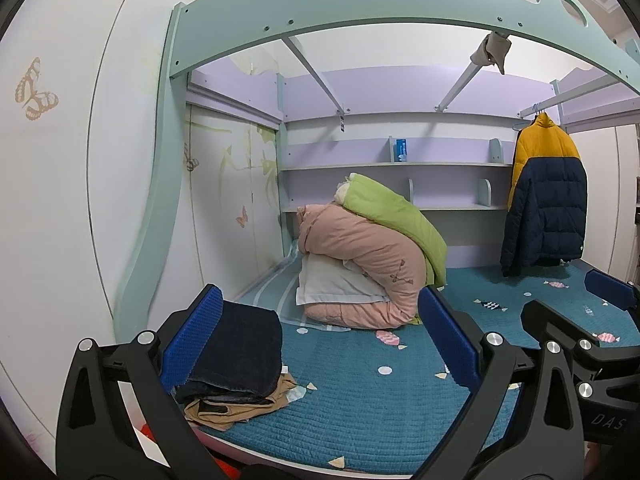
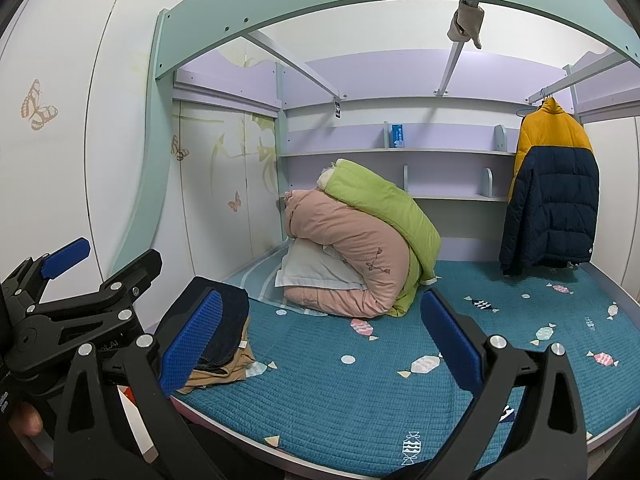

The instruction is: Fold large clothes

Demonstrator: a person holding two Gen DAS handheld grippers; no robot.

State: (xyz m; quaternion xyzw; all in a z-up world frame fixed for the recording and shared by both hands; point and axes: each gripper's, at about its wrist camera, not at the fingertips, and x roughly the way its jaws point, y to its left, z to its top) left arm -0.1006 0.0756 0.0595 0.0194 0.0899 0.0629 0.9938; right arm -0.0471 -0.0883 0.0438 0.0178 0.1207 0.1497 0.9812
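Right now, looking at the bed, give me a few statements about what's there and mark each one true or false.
1. Both grippers, left and right, are open and hold nothing. True.
2. The puffer jacket lies flat on the mattress. False: it hangs from a rail.
3. The green quilt rests on the pink quilt. True.
4. The folded dark jeans sit under the tan garment. False: they lie on top of it.
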